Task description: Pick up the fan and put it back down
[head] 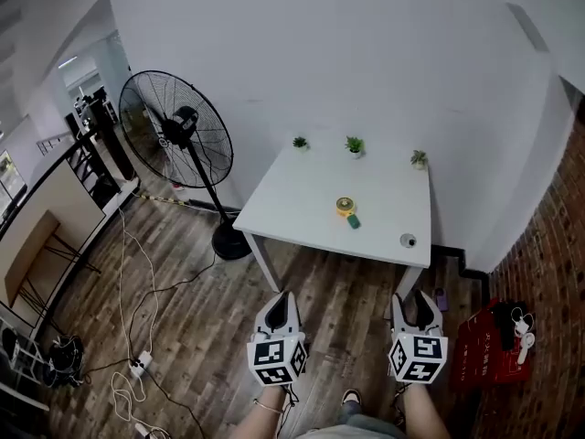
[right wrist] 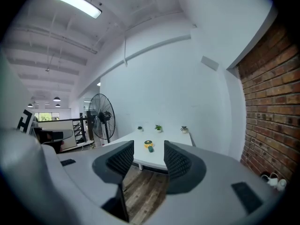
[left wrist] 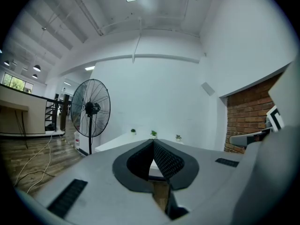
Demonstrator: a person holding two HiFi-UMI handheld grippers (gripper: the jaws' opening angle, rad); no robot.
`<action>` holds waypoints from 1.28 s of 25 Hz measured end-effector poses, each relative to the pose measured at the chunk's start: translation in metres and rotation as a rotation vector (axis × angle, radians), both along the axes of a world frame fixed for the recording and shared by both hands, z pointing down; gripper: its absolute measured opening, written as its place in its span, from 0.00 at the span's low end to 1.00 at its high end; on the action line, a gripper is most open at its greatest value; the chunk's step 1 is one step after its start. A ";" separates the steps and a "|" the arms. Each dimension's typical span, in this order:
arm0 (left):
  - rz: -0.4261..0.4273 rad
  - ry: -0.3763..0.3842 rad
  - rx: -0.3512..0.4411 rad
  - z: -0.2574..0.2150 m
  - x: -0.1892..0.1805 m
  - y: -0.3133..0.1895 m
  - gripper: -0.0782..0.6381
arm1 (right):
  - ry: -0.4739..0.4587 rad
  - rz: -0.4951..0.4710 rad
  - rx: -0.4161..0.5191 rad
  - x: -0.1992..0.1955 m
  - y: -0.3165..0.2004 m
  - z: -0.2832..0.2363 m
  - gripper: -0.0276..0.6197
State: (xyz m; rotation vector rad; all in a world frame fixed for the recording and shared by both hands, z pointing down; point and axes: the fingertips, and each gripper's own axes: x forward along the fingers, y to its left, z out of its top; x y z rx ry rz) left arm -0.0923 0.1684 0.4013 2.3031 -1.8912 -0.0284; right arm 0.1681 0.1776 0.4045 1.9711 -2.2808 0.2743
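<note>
Standing back from table (head: pixel 302 195), both tongs held low, well apart from it. Left gripper (head: pixel 281 298): jaws shut tip to tip, nothing betw. them. Right gripper (head: pixel 414 300): jaws apart, empty. Small fan (head: pixel 345 207) (judged so from yellow round head + green handle, too small to be sure) lies mid-table, ahead and betw. the two tongs. In right gripper view it lines up betw. the jaws, so right reads as better placed. Long axis: head far, handle near, slanting right. Floor fan (head: pixel 175 128) stands left of table.
</note>
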 end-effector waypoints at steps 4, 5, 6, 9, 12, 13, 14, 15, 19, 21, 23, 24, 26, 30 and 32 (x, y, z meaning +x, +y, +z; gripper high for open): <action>-0.022 -0.002 -0.013 0.002 0.013 -0.032 0.12 | -0.004 -0.030 -0.004 0.013 -0.041 -0.001 0.35; -0.026 0.000 -0.016 0.003 0.017 -0.039 0.12 | -0.008 -0.034 -0.006 0.017 -0.051 0.000 0.35; -0.029 0.002 -0.017 0.003 0.020 -0.047 0.12 | -0.012 -0.039 -0.008 0.021 -0.060 0.000 0.36; -0.046 0.006 -0.017 0.003 0.028 -0.064 0.12 | -0.010 -0.066 -0.021 0.028 -0.081 0.004 0.36; -0.067 0.007 -0.025 0.007 0.033 -0.080 0.12 | -0.014 -0.091 -0.035 0.032 -0.102 0.010 0.35; -0.069 0.004 -0.031 0.009 0.035 -0.086 0.12 | -0.018 -0.095 -0.041 0.033 -0.109 0.012 0.35; -0.069 0.000 -0.037 0.010 0.036 -0.091 0.12 | -0.022 -0.098 -0.047 0.034 -0.115 0.013 0.35; -0.068 -0.003 -0.043 0.011 0.038 -0.096 0.12 | -0.025 -0.100 -0.052 0.034 -0.121 0.015 0.35; -0.068 -0.012 -0.061 0.015 0.038 -0.113 0.12 | -0.036 -0.108 -0.072 0.032 -0.140 0.022 0.35; -0.065 -0.015 -0.062 0.017 0.036 -0.125 0.12 | -0.035 -0.109 -0.076 0.030 -0.150 0.025 0.35; -0.058 -0.011 -0.060 0.019 0.035 -0.143 0.12 | -0.033 -0.102 -0.081 0.028 -0.162 0.029 0.35; -0.052 -0.008 -0.060 0.021 0.035 -0.153 0.12 | -0.033 -0.097 -0.085 0.028 -0.169 0.031 0.35; -0.035 -0.002 -0.059 0.023 0.035 -0.177 0.12 | -0.030 -0.084 -0.089 0.025 -0.184 0.035 0.35; 0.013 -0.002 -0.042 0.019 0.034 -0.229 0.12 | -0.019 -0.049 -0.084 0.019 -0.220 0.034 0.35; 0.036 -0.010 -0.035 0.014 0.030 -0.258 0.12 | -0.016 -0.029 -0.083 0.014 -0.244 0.032 0.35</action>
